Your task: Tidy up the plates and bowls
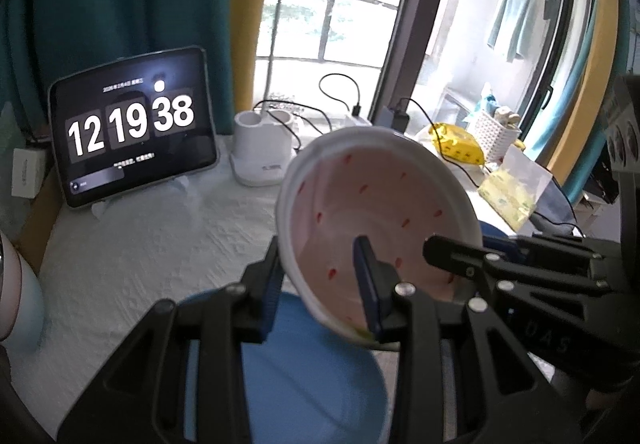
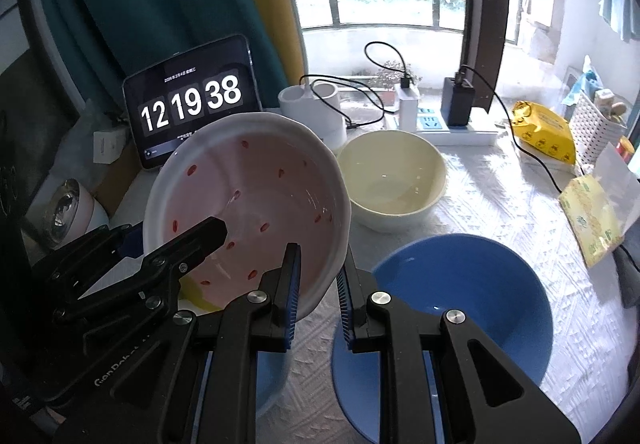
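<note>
Both hand-held grippers, left (image 1: 320,284) and right (image 2: 318,296), clamp opposite rims of the tilted pink red-speckled ceramic bowl (image 2: 256,203), held above the counter (image 2: 480,195). Next: nest it into the blue bowl (image 2: 472,296), probably.

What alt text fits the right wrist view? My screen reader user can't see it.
Both grippers pinch opposite rims of a tilted pink bowl with red flecks, right gripper at its near edge, left gripper reaching inside. Behind it sit a cream bowl and blue bowl on the white-clothed table.
</note>
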